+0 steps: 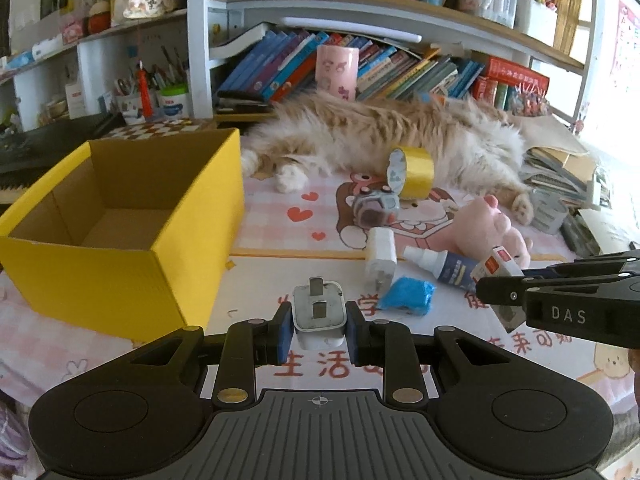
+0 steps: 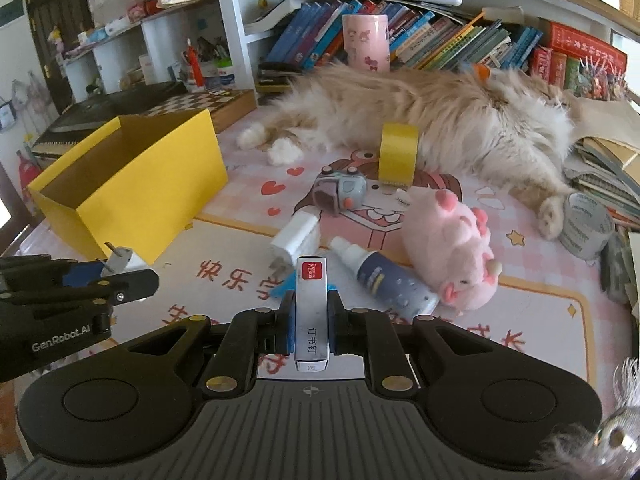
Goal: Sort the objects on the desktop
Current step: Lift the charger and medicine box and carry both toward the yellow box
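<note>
Risk lies in the narrow grips: the left gripper (image 1: 319,326) pinches a white plug adapter (image 1: 318,314) and the right gripper (image 2: 311,322) a staple box (image 2: 311,312), both above the desk (image 1: 248,280); either might slip short of the yellow box (image 1: 120,216), though pad contact is hard to judge.

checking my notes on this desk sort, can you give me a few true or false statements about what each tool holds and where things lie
1. The left tool is shut on a white plug adapter. True.
2. The right tool is open. False: it is shut on a staple box.
3. The yellow box already holds several items. False: its visible inside looks empty.
4. A cat lies behind the yellow tape roll. True.
5. The pink plush pig is inside the yellow box. False: it lies on the mat beside the spray bottle.
</note>
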Tool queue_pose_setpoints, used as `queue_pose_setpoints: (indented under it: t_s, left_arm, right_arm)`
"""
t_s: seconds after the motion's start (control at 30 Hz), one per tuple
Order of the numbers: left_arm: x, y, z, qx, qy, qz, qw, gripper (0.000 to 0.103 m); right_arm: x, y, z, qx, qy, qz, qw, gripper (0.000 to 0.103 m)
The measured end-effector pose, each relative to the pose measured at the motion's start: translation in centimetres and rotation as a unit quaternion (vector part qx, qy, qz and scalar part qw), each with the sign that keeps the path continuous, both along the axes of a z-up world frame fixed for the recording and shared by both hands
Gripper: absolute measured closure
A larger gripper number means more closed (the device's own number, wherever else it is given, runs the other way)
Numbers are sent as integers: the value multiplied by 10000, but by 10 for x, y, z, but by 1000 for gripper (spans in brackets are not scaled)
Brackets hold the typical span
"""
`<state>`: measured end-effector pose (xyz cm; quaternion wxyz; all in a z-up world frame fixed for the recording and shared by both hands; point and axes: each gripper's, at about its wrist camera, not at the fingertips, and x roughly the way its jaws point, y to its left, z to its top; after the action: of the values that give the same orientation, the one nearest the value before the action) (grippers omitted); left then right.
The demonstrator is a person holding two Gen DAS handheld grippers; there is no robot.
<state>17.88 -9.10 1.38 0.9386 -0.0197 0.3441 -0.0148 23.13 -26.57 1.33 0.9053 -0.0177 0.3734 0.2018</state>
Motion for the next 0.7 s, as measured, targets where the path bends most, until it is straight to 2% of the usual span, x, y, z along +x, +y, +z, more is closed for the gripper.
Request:
queue_pose_setpoints:
  t_s: [0.4,0.7]
  left_arm:
    - [-29,31,0,43,-112,-312,9994,78]
    - [-62,75,-1,-165,-49,-129,9998,78]
  right_arm:
    - [-29,40,-1,-69,-17,-97,9999,90]
    - [-61,82,-6,-193,58,43,9998,90]
